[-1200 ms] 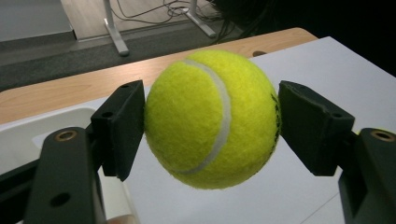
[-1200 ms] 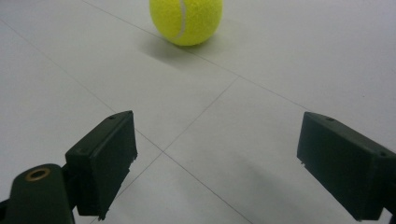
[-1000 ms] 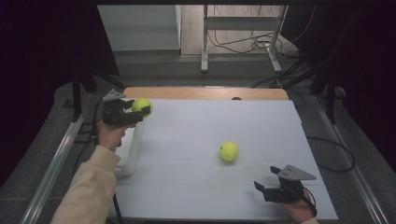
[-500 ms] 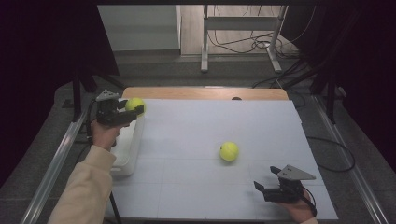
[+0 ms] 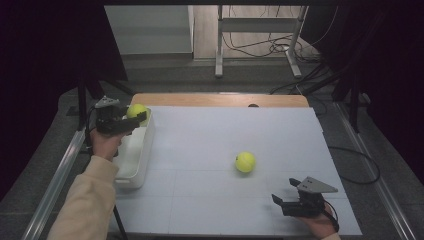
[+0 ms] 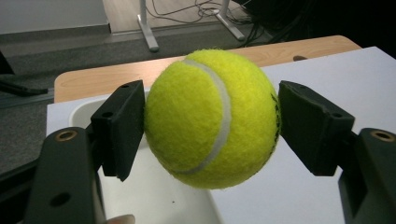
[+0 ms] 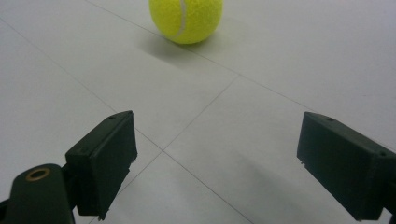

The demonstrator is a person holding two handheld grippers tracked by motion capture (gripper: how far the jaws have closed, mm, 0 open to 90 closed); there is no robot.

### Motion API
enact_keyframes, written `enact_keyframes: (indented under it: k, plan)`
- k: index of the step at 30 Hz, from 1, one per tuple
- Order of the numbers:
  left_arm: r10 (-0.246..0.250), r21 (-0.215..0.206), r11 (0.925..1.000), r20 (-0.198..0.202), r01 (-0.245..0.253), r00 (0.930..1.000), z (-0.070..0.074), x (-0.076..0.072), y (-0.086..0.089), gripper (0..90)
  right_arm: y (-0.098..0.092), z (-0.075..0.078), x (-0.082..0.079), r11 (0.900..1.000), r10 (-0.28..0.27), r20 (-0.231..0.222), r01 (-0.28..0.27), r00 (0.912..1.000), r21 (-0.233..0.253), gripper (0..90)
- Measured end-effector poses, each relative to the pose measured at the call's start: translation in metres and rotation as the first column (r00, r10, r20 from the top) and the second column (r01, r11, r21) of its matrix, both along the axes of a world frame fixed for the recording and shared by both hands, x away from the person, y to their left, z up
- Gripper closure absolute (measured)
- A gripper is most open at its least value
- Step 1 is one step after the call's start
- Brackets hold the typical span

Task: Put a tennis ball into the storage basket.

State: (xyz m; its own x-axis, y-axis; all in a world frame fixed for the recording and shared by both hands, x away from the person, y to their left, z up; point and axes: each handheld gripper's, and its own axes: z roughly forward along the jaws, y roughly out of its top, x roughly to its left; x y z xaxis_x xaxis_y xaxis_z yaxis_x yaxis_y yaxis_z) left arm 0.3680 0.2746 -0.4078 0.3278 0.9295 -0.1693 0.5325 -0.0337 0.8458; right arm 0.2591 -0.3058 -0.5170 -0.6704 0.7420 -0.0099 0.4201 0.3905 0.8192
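A yellow tennis ball [image 5: 136,110] sits between the jaws of my left gripper [image 5: 137,116], which is shut on it above the far end of a white bin [image 5: 131,167] at the table's left edge. In the left gripper view the ball [image 6: 210,119] hangs over the bin's far corner [image 6: 84,109], with both black pads against its sides. A second tennis ball [image 5: 245,162] lies on the white mat right of centre. My right gripper [image 5: 281,201] rests open near the front right, a little short of that ball [image 7: 186,18], with nothing between its pads [image 7: 105,158].
The white mat [image 5: 210,145] covers most of the table, and a wooden strip [image 5: 215,99] runs along its far edge. Metal rails flank the table, and a stand with cables [image 5: 260,45] is on the floor beyond.
My left gripper has carried its ball leftward, from the mat's edge to above the bin. The right gripper and the loose ball have stayed put.
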Motion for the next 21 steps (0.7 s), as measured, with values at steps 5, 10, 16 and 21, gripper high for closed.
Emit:
enact_keyframes:
  k: [5, 10, 16, 21]
  plan:
    - [0.019, 0.010, 0.9998, -0.003, -0.019, 0.9998, -0.001, 0.001, 0.007, 26.9, 0.000, 0.000, 0.000, 1.000, -0.001, 0.000, 0.001, 1.0000, 0.000, 12.5]
    - [0.044, 0.011, 0.9990, -0.009, -0.044, 0.9990, -0.002, 0.001, 0.015, 26.9, 0.000, 0.000, 0.000, 1.000, 0.000, 0.000, 0.000, 1.0000, 0.000, 12.5]
    - [0.061, 0.014, 0.9980, -0.013, -0.061, 0.9980, -0.003, 0.001, 0.022, 27.0, 0.000, 0.000, 0.000, 1.000, 0.000, 0.000, 0.000, 1.0000, 0.000, 12.5]
    - [0.072, 0.019, 0.9972, -0.021, -0.072, 0.9972, -0.004, 0.000, 0.026, 26.9, 0.000, 0.000, 0.000, 1.000, -0.004, -0.003, 0.004, 1.0000, -0.001, 12.5]
